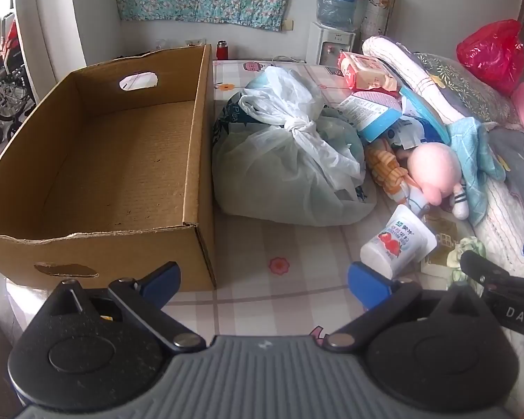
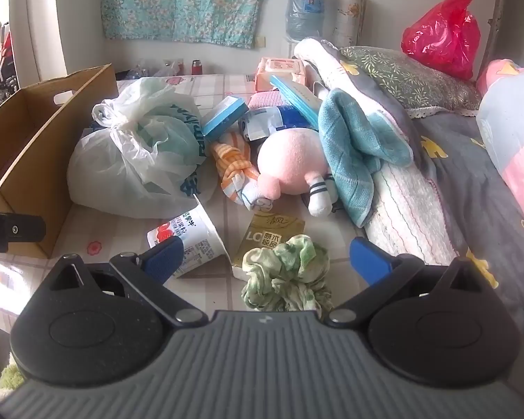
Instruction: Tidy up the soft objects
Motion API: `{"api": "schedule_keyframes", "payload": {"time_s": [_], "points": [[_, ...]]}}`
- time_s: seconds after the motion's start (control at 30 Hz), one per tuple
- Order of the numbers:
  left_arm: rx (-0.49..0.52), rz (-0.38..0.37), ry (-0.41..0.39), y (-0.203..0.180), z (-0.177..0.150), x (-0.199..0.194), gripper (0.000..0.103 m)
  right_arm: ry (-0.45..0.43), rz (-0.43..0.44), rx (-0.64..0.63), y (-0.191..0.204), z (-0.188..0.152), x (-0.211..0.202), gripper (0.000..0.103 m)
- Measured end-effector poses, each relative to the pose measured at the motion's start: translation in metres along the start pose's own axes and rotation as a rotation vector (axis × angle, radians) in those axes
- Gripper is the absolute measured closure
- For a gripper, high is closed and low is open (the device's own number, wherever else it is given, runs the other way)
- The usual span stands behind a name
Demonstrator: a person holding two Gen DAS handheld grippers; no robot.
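Grippers both spread, empty; tied plastic bag point(image 1: 290, 160) (bulky) beside cardboard box point(image 1: 97, 160).

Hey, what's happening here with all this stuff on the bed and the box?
A person is sorting soft things on a bed with two handheld grippers. Both the left gripper and the right gripper are open and hold nothing. The cardboard box has nothing in it yet. The right gripper hovers over a crumpled green cloth; a pink plush toy, a tied plastic bag and a yogurt cup lie nearby.
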State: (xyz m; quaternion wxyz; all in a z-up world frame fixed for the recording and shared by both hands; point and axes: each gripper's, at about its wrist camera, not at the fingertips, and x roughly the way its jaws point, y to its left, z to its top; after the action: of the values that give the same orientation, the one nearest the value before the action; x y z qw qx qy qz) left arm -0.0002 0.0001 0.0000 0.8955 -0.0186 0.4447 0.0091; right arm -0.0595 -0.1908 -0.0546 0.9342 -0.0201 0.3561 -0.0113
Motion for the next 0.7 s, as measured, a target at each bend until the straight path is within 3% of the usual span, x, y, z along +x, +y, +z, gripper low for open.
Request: {"api": "schedule_keyframes", "payload": {"time_s": [0.23,0.7], "points": [[-0.016,0.009,-0.018,0.0001,-0.0030,-0.0003,0.001,0.000,0.002,-0.021,0.0037,0.0022,0.0043,0.001],[-0.022,-0.005,0.021,-0.0005,-0.0030,0.0041,0.001,0.009,0.010,-0.036,0.0069,0.0042,0.0052,0.001]]}}
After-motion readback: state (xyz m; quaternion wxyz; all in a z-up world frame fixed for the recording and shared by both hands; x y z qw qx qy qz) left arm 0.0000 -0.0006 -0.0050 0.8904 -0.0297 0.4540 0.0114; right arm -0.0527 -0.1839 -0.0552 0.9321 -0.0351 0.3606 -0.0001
